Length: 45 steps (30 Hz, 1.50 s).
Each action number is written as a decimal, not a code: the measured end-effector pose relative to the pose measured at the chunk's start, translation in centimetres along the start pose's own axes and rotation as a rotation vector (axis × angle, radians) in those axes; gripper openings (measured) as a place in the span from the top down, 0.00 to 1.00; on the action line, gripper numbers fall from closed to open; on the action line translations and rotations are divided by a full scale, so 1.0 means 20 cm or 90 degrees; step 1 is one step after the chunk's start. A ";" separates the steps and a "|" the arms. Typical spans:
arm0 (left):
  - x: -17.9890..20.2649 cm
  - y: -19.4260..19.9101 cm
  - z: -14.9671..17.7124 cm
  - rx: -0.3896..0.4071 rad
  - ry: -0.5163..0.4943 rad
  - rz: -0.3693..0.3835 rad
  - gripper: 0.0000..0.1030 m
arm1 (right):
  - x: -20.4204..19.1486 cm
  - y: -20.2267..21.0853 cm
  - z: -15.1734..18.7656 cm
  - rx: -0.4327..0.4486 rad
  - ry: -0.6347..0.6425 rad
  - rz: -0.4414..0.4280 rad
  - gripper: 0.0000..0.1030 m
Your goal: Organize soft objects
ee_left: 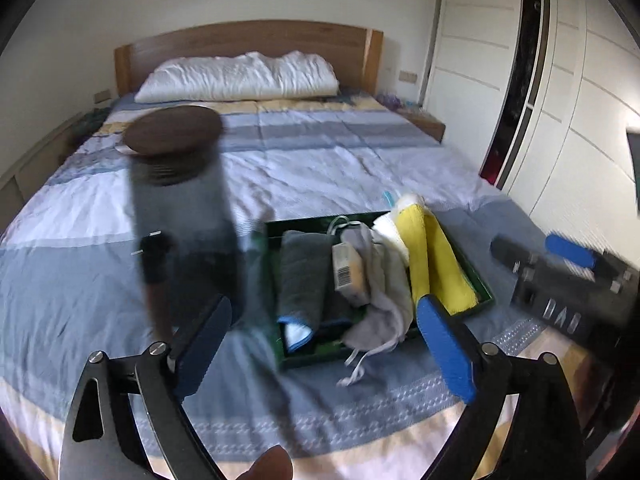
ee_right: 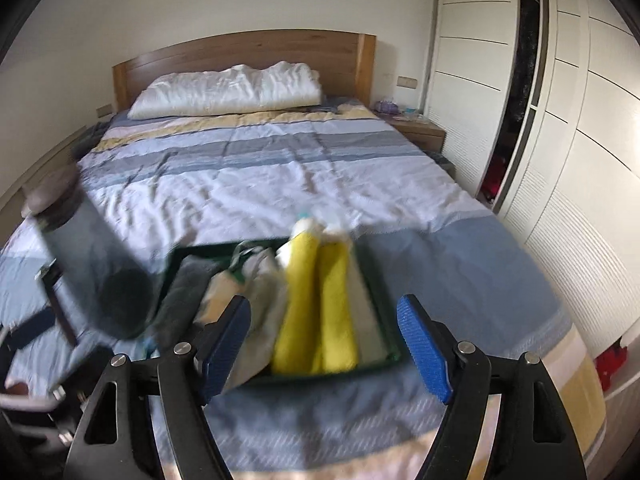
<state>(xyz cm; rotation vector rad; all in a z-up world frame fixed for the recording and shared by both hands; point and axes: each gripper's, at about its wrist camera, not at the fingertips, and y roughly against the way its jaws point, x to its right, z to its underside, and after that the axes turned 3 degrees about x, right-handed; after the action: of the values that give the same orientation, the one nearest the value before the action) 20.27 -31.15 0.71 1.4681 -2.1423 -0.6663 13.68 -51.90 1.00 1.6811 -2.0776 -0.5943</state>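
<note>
nearest, left gripper [ee_left: 324,340] with blue pads spread wide and empty over the striped blue and white bedcover [ee_left: 340,160], right gripper [ee_right: 324,344] likewise parted wide around nothing. just beyond, dark green rectangular tray [ee_left: 478,276] lying on the cover, packed with a rolled grey towel [ee_left: 300,272], pale grey cloth [ee_left: 376,280], yellow rolled towels [ee_right: 316,312] and a small labelled packet [ee_left: 348,268]; left of it, blurred, a tall grey cylinder with dark brown lid [ee_left: 176,168]. farthest, white pillow [ee_left: 240,78] against the wooden headboard [ee_left: 248,38], white wardrobe doors [ee_left: 472,40] at right.
</note>
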 end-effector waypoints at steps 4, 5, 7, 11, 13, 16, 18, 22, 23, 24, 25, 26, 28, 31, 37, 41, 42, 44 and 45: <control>-0.07 0.16 0.06 0.016 -0.013 -0.015 0.05 | -0.16 0.17 0.12 -0.001 0.019 -0.011 0.25; -0.09 0.19 0.08 0.020 -0.013 -0.016 0.04 | -0.19 0.21 0.15 -0.001 0.020 -0.015 0.25; -0.13 0.27 0.10 0.028 -0.013 -0.018 0.01 | -0.24 0.28 0.19 -0.003 0.025 -0.018 0.25; -0.21 0.42 0.15 0.042 -0.006 -0.019 0.01 | -0.33 0.42 0.27 -0.006 0.033 -0.022 0.25; -0.25 0.49 0.18 0.049 -0.009 -0.020 0.01 | -0.35 0.48 0.29 -0.004 0.034 -0.021 0.25; -0.31 0.58 0.22 0.055 0.002 -0.019 0.01 | -0.41 0.58 0.34 -0.005 0.035 -0.028 0.24; -0.34 0.62 0.26 0.055 0.004 -0.022 0.01 | -0.44 0.67 0.38 -0.002 0.037 -0.032 0.24; -0.42 0.69 0.36 0.041 0.010 -0.035 0.01 | -0.51 0.83 0.44 0.013 0.041 -0.033 0.22; -0.44 0.71 0.38 0.037 0.018 -0.043 0.01 | -0.53 0.88 0.46 0.017 0.046 -0.033 0.21; -0.46 0.72 0.40 0.034 0.025 -0.053 0.01 | -0.55 0.91 0.48 0.019 0.050 -0.033 0.21; -0.47 0.74 0.42 0.033 0.032 -0.069 0.01 | -0.56 0.95 0.50 0.021 0.054 -0.033 0.21; -0.49 0.76 0.44 0.033 0.034 -0.080 0.01 | -0.58 0.98 0.52 0.023 0.058 -0.032 0.21; -0.51 0.79 0.48 0.033 0.035 -0.082 0.01 | -0.60 1.06 0.55 0.027 0.062 -0.033 0.21; -0.52 0.86 0.52 0.044 0.036 -0.088 0.01 | -0.64 1.14 0.59 0.035 0.073 -0.037 0.21; -0.54 0.99 0.56 0.077 0.040 -0.092 0.01 | -0.68 1.29 0.64 0.052 0.091 -0.047 0.21; -0.54 1.05 0.57 0.095 0.031 -0.106 0.01 | -0.67 1.34 0.65 0.062 0.087 -0.042 0.21; -0.54 1.06 0.57 0.095 0.028 -0.108 0.01 | -0.66 1.35 0.65 0.065 0.085 -0.041 0.21; -0.54 1.07 0.58 0.091 0.026 -0.108 0.01 | -0.66 1.35 0.65 0.068 0.083 -0.037 0.21; -0.54 1.06 0.58 0.090 0.024 -0.110 0.01 | -0.65 1.36 0.65 0.070 0.080 -0.036 0.21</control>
<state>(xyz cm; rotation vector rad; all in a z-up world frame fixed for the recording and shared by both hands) 1.46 -12.70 3.86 1.7409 -2.0864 -0.5506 -13.04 -33.09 4.81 1.7943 -2.0126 -0.3859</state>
